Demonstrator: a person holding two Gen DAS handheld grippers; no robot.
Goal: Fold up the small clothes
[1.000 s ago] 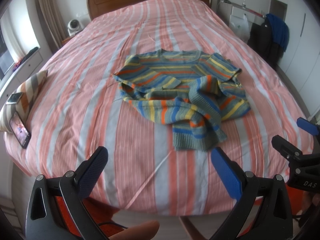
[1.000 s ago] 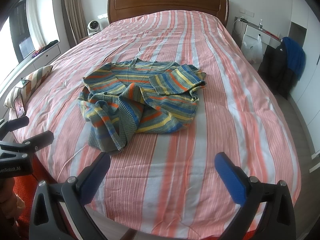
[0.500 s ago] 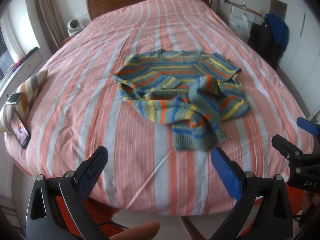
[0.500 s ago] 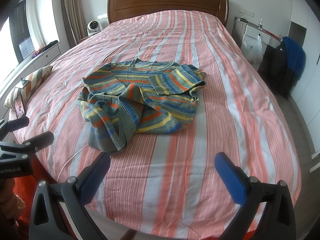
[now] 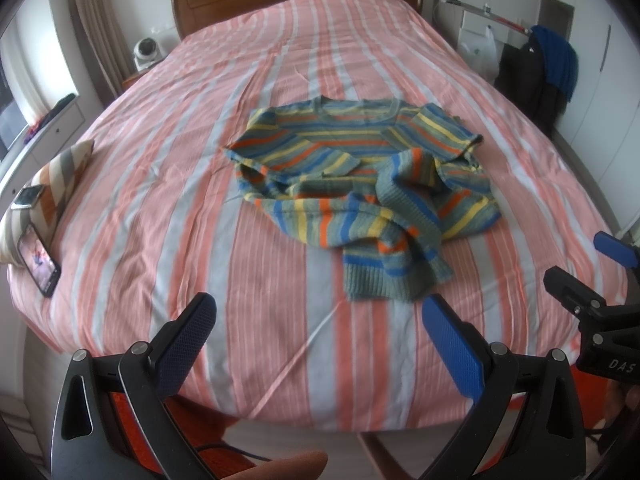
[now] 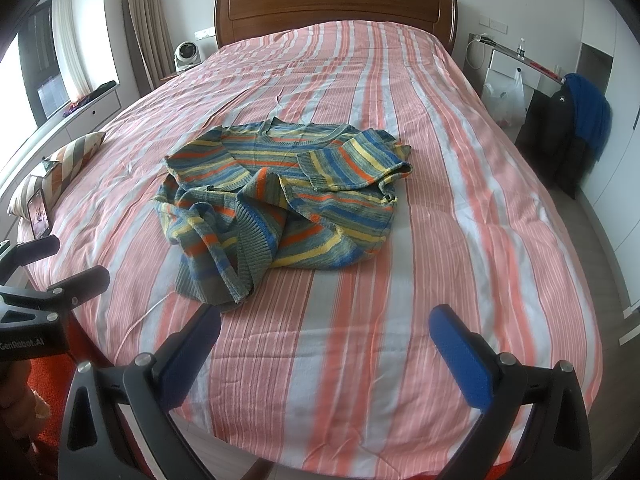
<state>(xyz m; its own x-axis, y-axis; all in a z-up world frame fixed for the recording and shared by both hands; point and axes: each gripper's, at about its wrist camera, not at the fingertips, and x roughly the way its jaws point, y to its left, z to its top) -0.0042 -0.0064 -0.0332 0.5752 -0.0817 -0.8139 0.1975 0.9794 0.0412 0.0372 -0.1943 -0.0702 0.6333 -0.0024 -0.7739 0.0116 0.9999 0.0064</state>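
Note:
A small striped knit sweater [image 5: 360, 184] in blue, yellow, orange and grey-green lies crumpled in the middle of the bed [image 5: 160, 208], neck toward the headboard. It also shows in the right wrist view as the sweater [image 6: 280, 200], with a ribbed hem bunched toward the near edge. My left gripper [image 5: 320, 340] hovers open over the bed's foot edge, short of the sweater, nothing between its fingers. My right gripper [image 6: 324, 352] is open too, just off the near edge and to the right of the sweater's hem. Each gripper shows at the edge of the other's view.
A striped cushion [image 5: 52, 184] with a phone [image 5: 38, 258] leaning on it sits at the bed's left edge. A wooden headboard [image 6: 336, 8] is at the far end. A chair draped with dark and blue clothes [image 6: 576, 128] stands to the right. A small fan [image 6: 186, 54] stands beside the headboard.

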